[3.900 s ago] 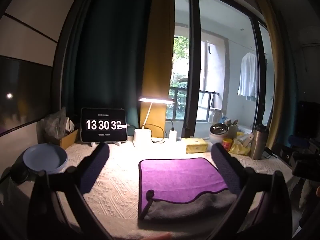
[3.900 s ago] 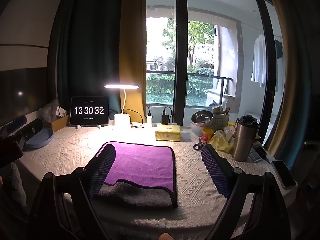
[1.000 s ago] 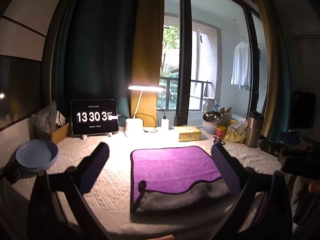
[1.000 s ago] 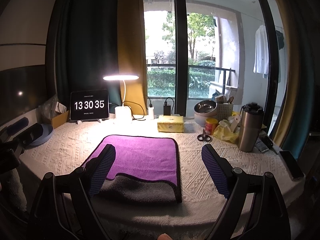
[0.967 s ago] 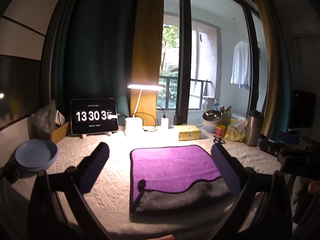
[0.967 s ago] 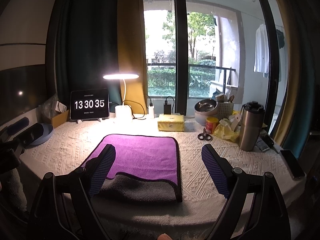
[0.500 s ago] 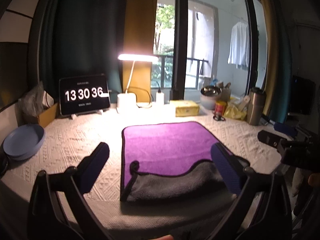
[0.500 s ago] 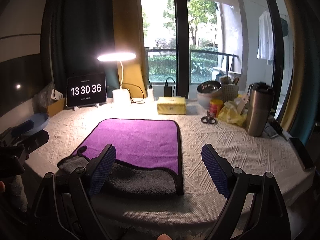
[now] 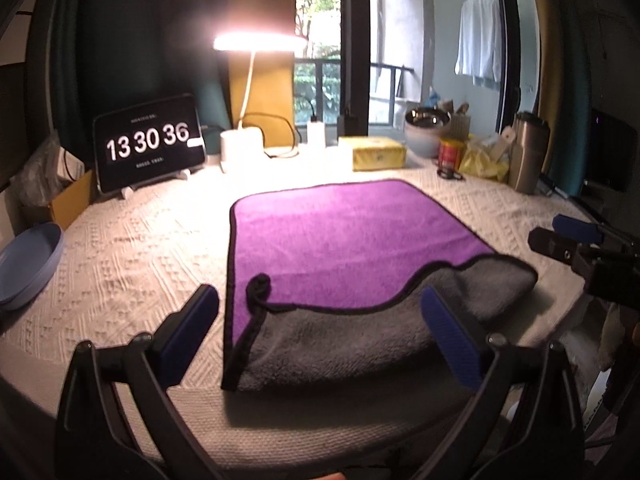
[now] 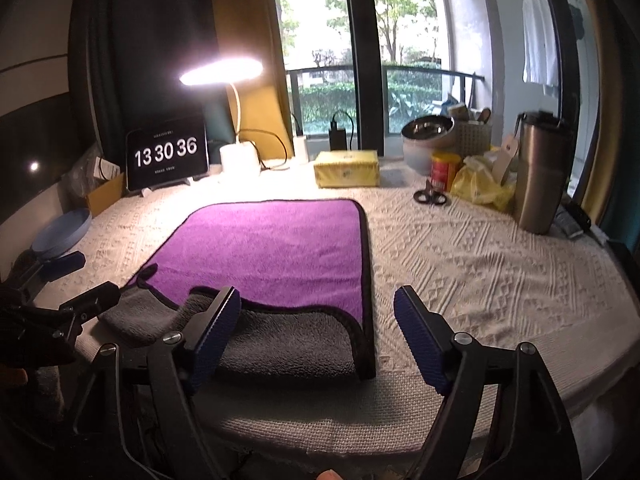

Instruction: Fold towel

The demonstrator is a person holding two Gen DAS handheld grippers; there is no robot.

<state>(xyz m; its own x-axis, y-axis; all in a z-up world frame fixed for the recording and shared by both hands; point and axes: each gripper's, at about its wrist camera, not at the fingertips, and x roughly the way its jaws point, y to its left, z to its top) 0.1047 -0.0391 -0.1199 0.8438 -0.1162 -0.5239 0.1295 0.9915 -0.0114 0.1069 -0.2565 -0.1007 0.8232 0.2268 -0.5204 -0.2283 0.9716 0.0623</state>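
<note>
Both grippers hover at the near edge of the desk [image 10: 480, 248], jaws wide and empty: the left gripper [image 9: 318, 330] frames the towel's near left corner, the right gripper [image 10: 318, 334] its near right corner. The towel [image 10: 272, 248] lies flat mid-desk, purple up, its near edge turned back showing grey. This looks like the approach; next, each should pinch a near corner and carry it toward the far edge.

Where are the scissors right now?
In the right wrist view, the scissors lie on the white tablecloth at the far right, in front of the red can and beside the yellow bag.
</note>
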